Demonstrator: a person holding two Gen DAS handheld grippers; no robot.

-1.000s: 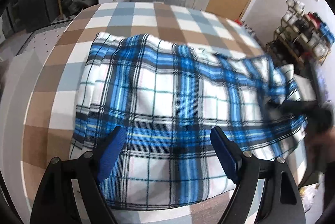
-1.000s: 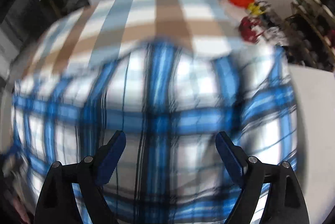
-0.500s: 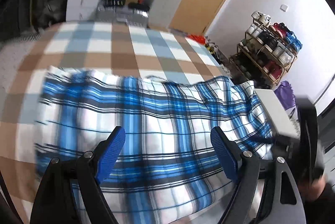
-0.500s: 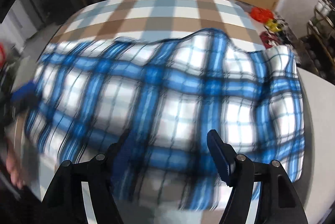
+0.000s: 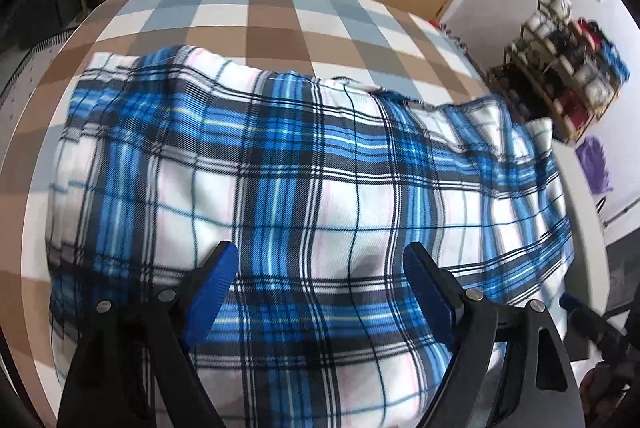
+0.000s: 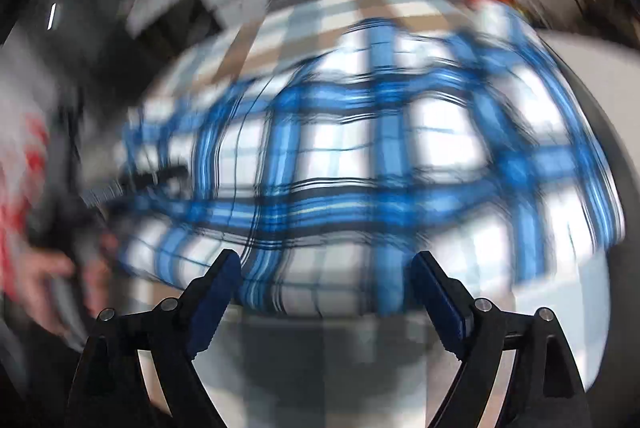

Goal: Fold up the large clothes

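Lying flat across checked bed (image 5: 280, 11), blue plaid garment (image 5: 320, 187); left tool (image 5: 326, 292) and right tool (image 6: 326, 292) both agape, empty.

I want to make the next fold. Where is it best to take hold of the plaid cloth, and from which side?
Probably the near hem of the plaid cloth, one corner per tongs, coming from the near edge of the bed. The cloth lies spread flat across the bed, so this free hem can be lifted and carried over to the far hem. Both tongs stand open and empty.
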